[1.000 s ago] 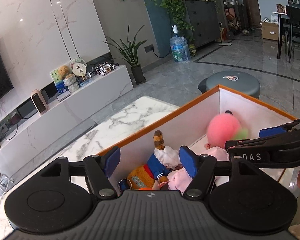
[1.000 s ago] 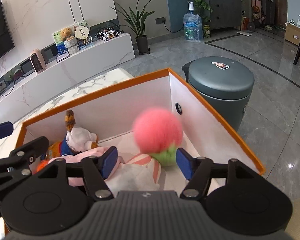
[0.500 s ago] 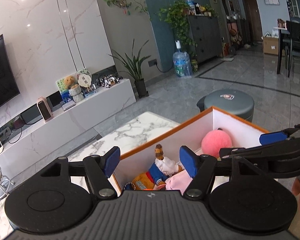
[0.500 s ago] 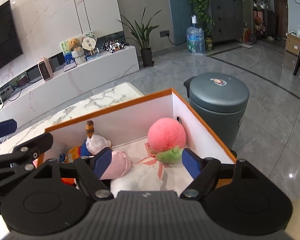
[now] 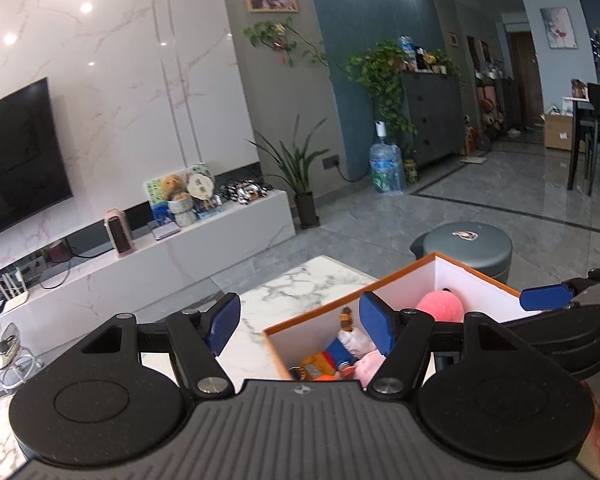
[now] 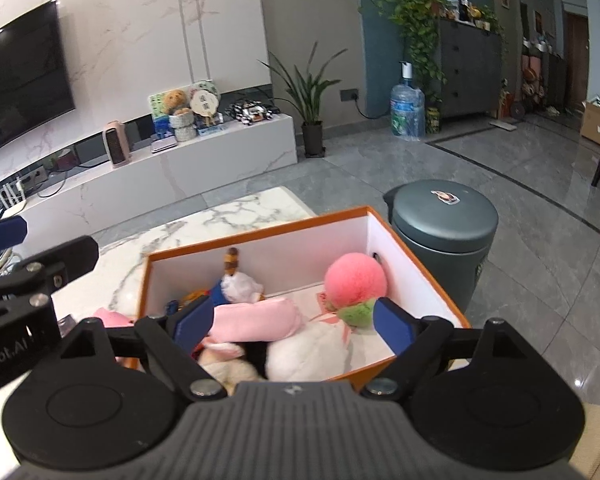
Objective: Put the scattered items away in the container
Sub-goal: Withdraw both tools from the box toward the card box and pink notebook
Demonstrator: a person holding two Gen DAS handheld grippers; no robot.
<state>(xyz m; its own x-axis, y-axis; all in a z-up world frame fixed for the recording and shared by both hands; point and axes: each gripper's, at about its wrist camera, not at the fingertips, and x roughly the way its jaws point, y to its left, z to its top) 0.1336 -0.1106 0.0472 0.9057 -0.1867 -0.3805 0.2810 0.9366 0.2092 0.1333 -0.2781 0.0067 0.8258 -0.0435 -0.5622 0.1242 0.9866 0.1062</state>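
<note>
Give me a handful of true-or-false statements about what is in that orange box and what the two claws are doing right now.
1. The pink fluffy ball lies inside the orange box. True.
2. The right claw grips the pink ball. False: its jaws stand apart with nothing pressed between them, and they have just been opening.
3. The box stands on a marble-patterned table. True.
4. The grey round bin stands on the table beside the box. False: it stands on the floor, past the box's far side.
5. The left claw holds a plush toy. False: its jaws are apart and empty.
6. Several soft toys lie in the box with the ball. True.
</note>
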